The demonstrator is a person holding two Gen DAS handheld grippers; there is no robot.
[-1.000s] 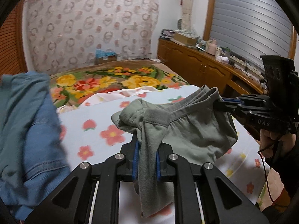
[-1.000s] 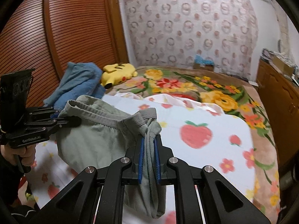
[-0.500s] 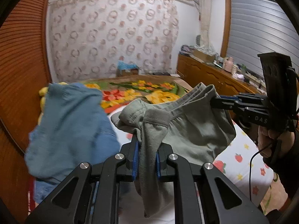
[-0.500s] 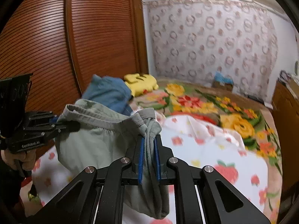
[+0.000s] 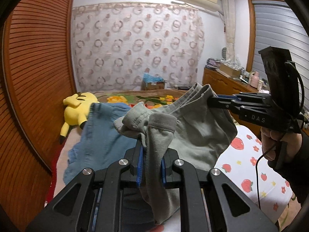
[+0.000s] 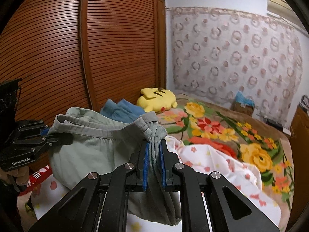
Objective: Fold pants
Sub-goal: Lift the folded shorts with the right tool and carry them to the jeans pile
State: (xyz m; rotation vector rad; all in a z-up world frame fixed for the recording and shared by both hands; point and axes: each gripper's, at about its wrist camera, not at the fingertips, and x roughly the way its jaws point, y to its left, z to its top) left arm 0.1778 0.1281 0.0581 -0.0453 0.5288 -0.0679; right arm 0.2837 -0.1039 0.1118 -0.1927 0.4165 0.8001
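Lying behind held pants [image 5: 195, 133]: blue garment [image 5: 100, 135], yellow plush [image 5: 77, 110].

Home bedrm: bed [image 6: 222, 135], wardrobe [image 6: 115, 48], plush toy [image 6: 158, 98].

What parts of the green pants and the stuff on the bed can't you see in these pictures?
- Green pants: in the left wrist view the bottom hangs behind the left gripper, whose jaws are shut on the cloth.
- In the right wrist view the right gripper hides the pants' lower edge too.
- Blue garment: partly covered by the pants.
- Yellow plush toy: face turned away.
- Items on the wooden dresser: too small to name.
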